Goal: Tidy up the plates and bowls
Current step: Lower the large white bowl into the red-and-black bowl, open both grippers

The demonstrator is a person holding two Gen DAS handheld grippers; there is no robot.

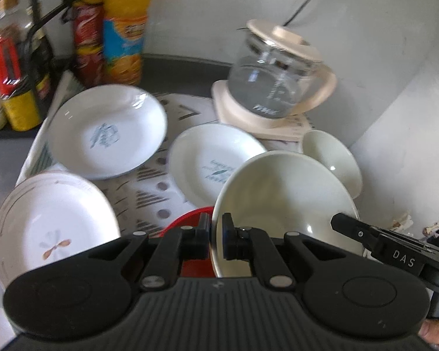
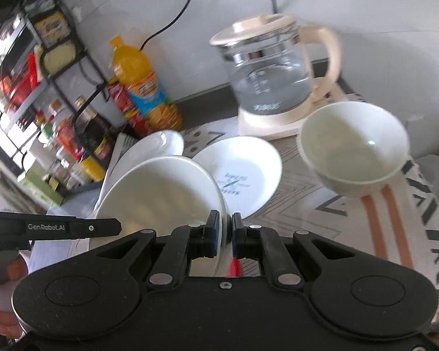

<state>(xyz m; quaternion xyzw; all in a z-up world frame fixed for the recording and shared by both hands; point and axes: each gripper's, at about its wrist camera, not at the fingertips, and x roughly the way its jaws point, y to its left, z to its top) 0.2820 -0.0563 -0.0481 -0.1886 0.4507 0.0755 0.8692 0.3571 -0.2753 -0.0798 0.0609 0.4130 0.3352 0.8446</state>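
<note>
Both grippers, left gripper [image 1: 216, 235] and right gripper [image 2: 226, 234], clamp opposite rims of one large bowl [image 1: 281, 204] I'm holding tilted above the counter's patterned mat [image 1: 149, 196], plates beyond.

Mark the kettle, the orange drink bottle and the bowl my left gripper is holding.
kettle [image 2: 270, 87], right wrist view, on its glass body.
orange drink bottle [image 1: 125, 41], left wrist view, on its label.
bowl [image 1: 281, 201], left wrist view, on its inner wall.
</note>
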